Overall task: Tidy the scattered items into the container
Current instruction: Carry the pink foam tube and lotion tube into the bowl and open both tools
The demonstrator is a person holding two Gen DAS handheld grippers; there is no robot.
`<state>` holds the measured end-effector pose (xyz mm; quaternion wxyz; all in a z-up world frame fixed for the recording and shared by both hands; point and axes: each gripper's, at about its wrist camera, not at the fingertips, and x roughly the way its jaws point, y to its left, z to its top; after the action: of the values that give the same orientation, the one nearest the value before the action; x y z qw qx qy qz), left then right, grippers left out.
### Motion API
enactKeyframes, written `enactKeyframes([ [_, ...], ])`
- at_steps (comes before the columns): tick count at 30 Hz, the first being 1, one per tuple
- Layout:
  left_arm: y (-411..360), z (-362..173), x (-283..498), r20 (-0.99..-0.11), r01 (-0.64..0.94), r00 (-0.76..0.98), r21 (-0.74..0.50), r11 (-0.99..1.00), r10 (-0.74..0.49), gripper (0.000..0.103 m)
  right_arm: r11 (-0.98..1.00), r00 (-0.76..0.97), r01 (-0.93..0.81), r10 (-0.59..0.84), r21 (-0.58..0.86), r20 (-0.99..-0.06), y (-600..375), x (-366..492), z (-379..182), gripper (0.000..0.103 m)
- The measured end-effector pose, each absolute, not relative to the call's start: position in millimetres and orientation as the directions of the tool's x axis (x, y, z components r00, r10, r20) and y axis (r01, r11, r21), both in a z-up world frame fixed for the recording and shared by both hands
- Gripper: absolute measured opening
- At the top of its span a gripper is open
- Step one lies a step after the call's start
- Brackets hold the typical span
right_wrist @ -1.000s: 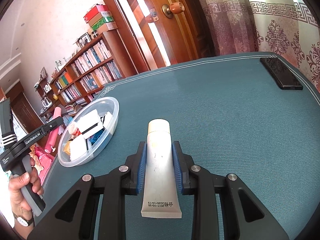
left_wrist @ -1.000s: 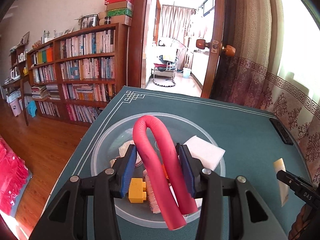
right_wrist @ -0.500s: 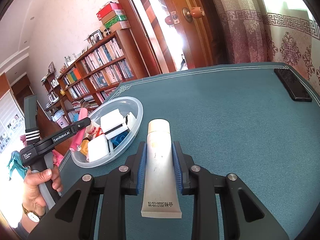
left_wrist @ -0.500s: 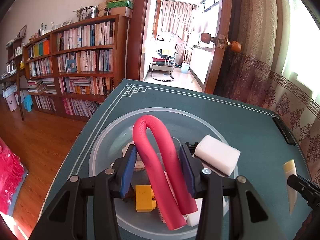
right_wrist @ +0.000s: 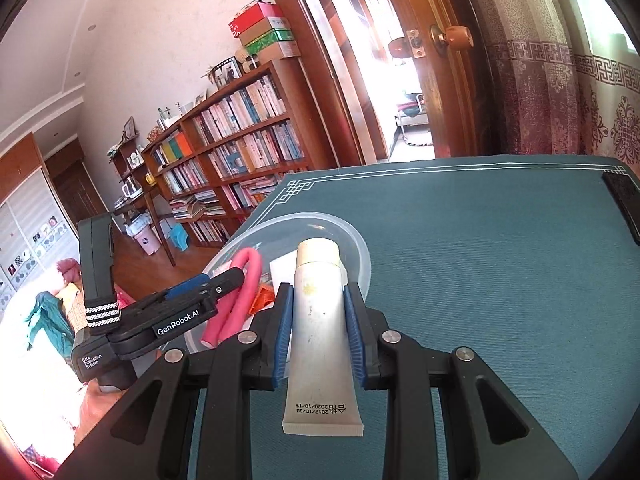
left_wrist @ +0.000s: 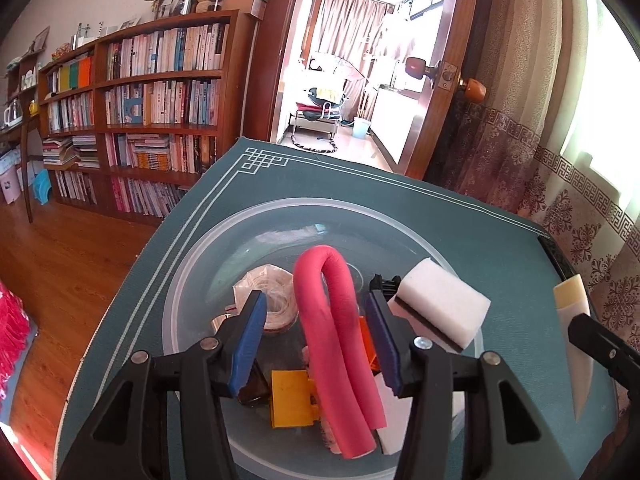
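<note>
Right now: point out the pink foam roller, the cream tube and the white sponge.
pink foam roller [left_wrist: 322, 258], left wrist view, top of its bend.
cream tube [right_wrist: 319, 320], right wrist view, middle of its body.
white sponge [left_wrist: 444, 304], left wrist view, its white top face.

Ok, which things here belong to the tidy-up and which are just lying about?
Job:
- clear bowl, the container
- pink foam roller, over the bowl between the open left gripper
- tube, clamped in the right gripper
- white sponge, in the bowl

Lying about:
- black phone
- bookshelf
</note>
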<state>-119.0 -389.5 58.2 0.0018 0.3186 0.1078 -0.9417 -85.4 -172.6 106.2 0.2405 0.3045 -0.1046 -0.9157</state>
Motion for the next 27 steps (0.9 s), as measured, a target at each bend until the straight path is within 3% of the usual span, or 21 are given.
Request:
enactKeyframes([
  [7,-401.5,67.3,-107.9,-0.58,0.133,-0.815,-0.159,-0.978,-0.017,0.071,-0.848,-0.677,0.404,-0.529,0.342,-0.512,-202.9,-95.1,103.2,0.028],
  [10,-409.2,73.4,-103.3,-0.561,0.163,-0.826,-0.154,-0.975,-0.049,0.079,-0.848,-0.677,0.405,-0.53,0.342,-0.511,-211.9,-100.5,102.5,0.028],
  [27,-425.9,76.1,-100.2,-0.554,0.206,-0.828,-0.152,-0.967,-0.089,0.082,-0.861,-0.683,0.407,-0.509,0.305,-0.525,-255.5,-133.1,102.4,0.029],
])
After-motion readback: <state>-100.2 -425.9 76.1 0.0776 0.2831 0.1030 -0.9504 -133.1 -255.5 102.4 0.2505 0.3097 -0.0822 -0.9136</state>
